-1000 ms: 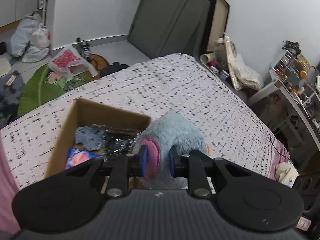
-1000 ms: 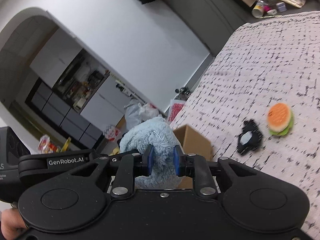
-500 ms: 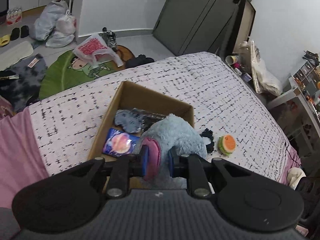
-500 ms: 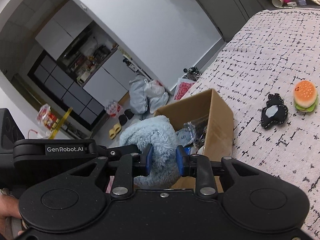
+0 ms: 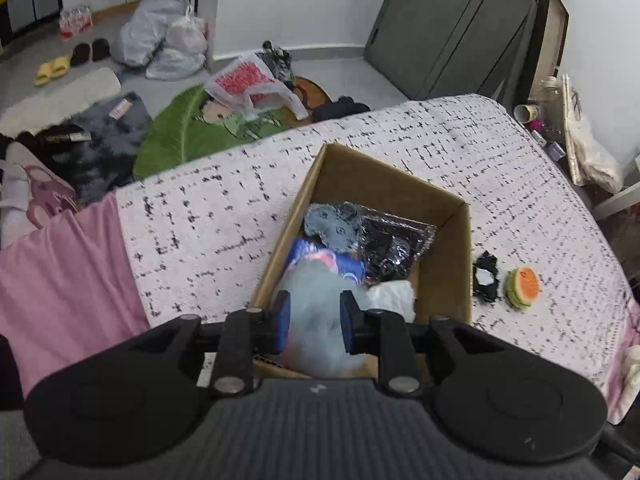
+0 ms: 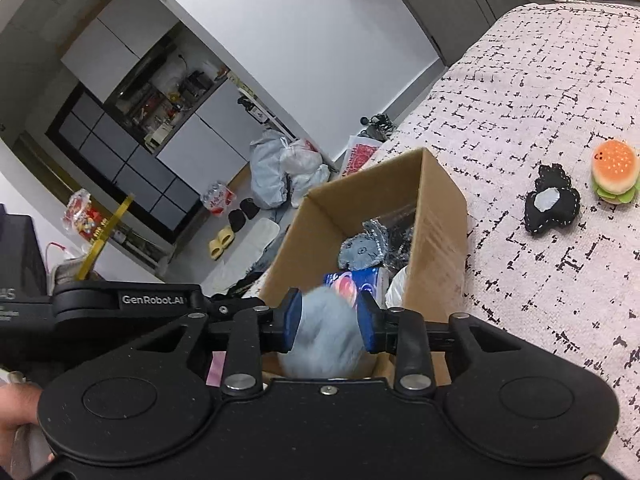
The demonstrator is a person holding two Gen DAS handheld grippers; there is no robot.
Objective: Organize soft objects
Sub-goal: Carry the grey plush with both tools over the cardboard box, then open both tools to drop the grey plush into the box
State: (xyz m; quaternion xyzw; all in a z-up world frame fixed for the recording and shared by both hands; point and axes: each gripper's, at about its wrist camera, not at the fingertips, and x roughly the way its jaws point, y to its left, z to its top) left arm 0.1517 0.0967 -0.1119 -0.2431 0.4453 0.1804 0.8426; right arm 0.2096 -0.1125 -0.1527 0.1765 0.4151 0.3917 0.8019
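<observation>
Both the left hand-held gripper (image 5: 313, 322) and right hand-held gripper (image 6: 329, 321) gape wide around the blurred blue plush (image 5: 320, 320), which sits directly above the cardboard box (image 5: 460, 264), nearest its near wall.

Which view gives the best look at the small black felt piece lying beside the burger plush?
The right wrist view: the black felt piece is sharp, showing its pale patch and stitched edge, next to the burger plush. In the left wrist view it is smaller and blurred, beside the cardboard box.

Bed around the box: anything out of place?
Two soft toys sit on the bed outside the cardboard box: a burger toy and a black plush, just beside its wall.
</observation>
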